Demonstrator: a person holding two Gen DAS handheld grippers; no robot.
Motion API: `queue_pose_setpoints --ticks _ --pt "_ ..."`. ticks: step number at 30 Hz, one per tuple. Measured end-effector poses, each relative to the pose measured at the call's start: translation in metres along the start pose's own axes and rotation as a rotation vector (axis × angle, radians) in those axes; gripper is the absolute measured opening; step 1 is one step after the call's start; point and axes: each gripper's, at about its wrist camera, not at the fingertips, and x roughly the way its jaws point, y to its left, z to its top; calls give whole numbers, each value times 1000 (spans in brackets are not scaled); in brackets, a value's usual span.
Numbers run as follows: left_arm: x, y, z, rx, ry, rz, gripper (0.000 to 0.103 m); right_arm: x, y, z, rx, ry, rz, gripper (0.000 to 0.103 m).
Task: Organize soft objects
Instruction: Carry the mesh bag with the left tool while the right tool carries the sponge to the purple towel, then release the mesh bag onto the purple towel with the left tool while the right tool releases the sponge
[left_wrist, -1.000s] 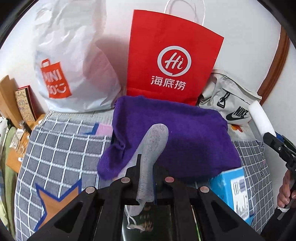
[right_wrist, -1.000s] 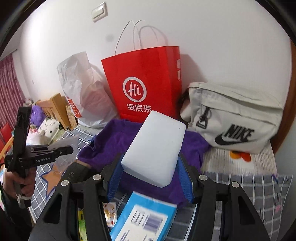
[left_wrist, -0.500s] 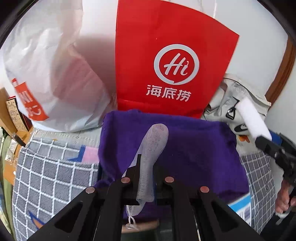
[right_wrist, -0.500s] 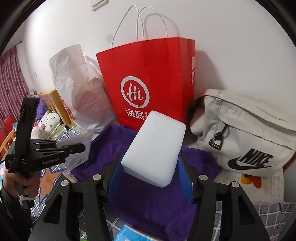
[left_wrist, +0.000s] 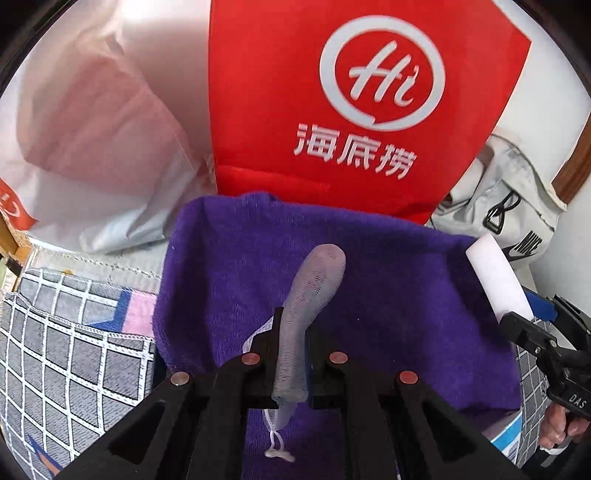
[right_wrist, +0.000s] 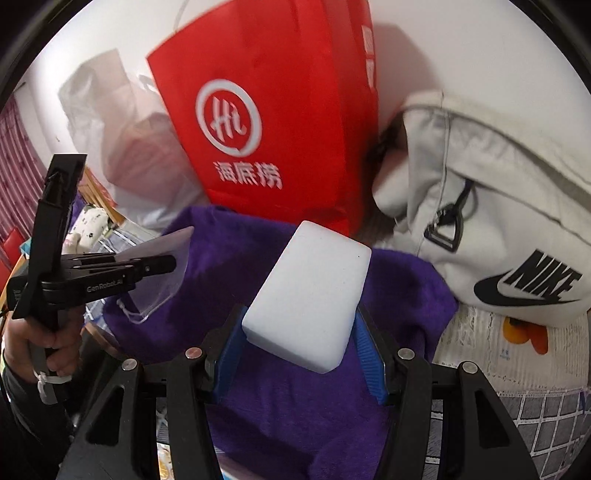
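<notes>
My left gripper (left_wrist: 291, 354) is shut on a thin grey mesh pouch (left_wrist: 310, 295) that sticks up between its fingers, a white drawstring hanging below. In the right wrist view the pouch (right_wrist: 162, 269) shows at the left, held above the purple towel. My right gripper (right_wrist: 301, 339) is shut on a white sponge block (right_wrist: 314, 295). The sponge also shows at the right of the left wrist view (left_wrist: 495, 280). Both are held above a purple towel (left_wrist: 388, 295), which also shows in the right wrist view (right_wrist: 295, 413), lying on the bed.
A red paper bag (left_wrist: 351, 110) stands upright just behind the towel. A white plastic bag (left_wrist: 92, 147) lies to its left, a white Nike bag (right_wrist: 498, 229) to its right. A grey checked bedcover (left_wrist: 66, 350) lies around the towel.
Both grippers have moved forward toward the red bag and over the purple towel, each keeping its hold. The blue box has dropped out of view below.
</notes>
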Motion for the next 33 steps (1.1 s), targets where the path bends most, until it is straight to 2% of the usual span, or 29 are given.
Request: queue_pose_setpoints --ticks 9,16,21,23,25,27,29,31,33 --pt "15 2 -4 -14 52 -25 9 17 0 -3 -3 36 -6 57" --pt "20 7 0 -19 60 -28 9 29 -7 -4 18 71 -13 58" --pt "22 8 -1 -20 77 -34 14 36 -6 -5 20 86 -9 59" --pt "24 7 -2 -25 84 -35 18 36 -6 -6 13 95 -8 60" --pt "25 4 -3 -33 91 -40 30 37 -5 -6 9 100 -13 61" --pt "27 0 -3 -39 97 -46 38 37 -4 -4 11 100 -18 71" --pt "24 0 -4 -40 88 -62 40 35 -2 -3 6 79 -23 79" --pt "21 -1 -4 -35 82 -67 46 32 1 -2 0 68 -18 81" --pt "16 -4 -4 -26 71 -67 48 29 2 -1 -2 57 -17 81"
